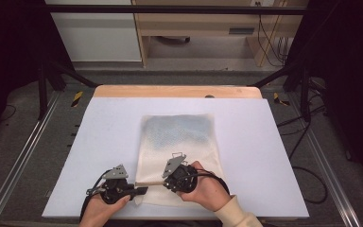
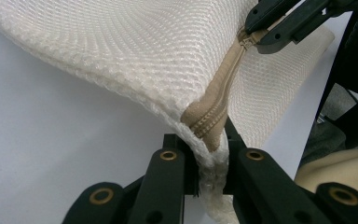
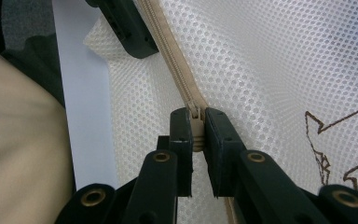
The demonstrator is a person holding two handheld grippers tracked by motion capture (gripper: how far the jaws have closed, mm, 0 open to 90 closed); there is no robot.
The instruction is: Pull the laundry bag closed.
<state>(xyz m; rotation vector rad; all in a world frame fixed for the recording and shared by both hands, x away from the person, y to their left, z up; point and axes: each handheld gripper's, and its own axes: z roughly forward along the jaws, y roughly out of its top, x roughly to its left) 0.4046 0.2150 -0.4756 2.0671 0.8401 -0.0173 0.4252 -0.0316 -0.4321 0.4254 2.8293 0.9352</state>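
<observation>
The left gripper (image 1: 139, 191) is clamped on the near corner of a white mesh laundry bag (image 1: 179, 142), its jaws pinching the fabric right where the tan zipper (image 2: 214, 105) ends. The right gripper (image 1: 166, 178) is closed on the zipper pull (image 3: 196, 128), a small tan tab squeezed between its two black jaws.

The relation that matters is the line of the zipper. From the left gripper it runs straight ahead and slightly up toward the right gripper, which shows at the top of the left gripper view with the pull in its tips. From the right gripper, the zipper tape leads directly forward to the left gripper, seen at the top of its view. So the zipper's long axis joins the two grippers, along the bag's near edge, and the two are close together with only a short stretch of zipper between them. The right gripper is the one on the pull; judging by this, it would slide the pull along that axis while the left one anchors the corner and keeps the tape taut.

The rest of the bag lies flat beyond both grippers on the pale worktop (image 1: 264, 156), its far half showing a darker bluish patch through the mesh and a thin brown line drawing (image 3: 335, 140) off to the right gripper's right. Beyond the worktop are a grey floor, black frame posts and pale wooden furniture.
</observation>
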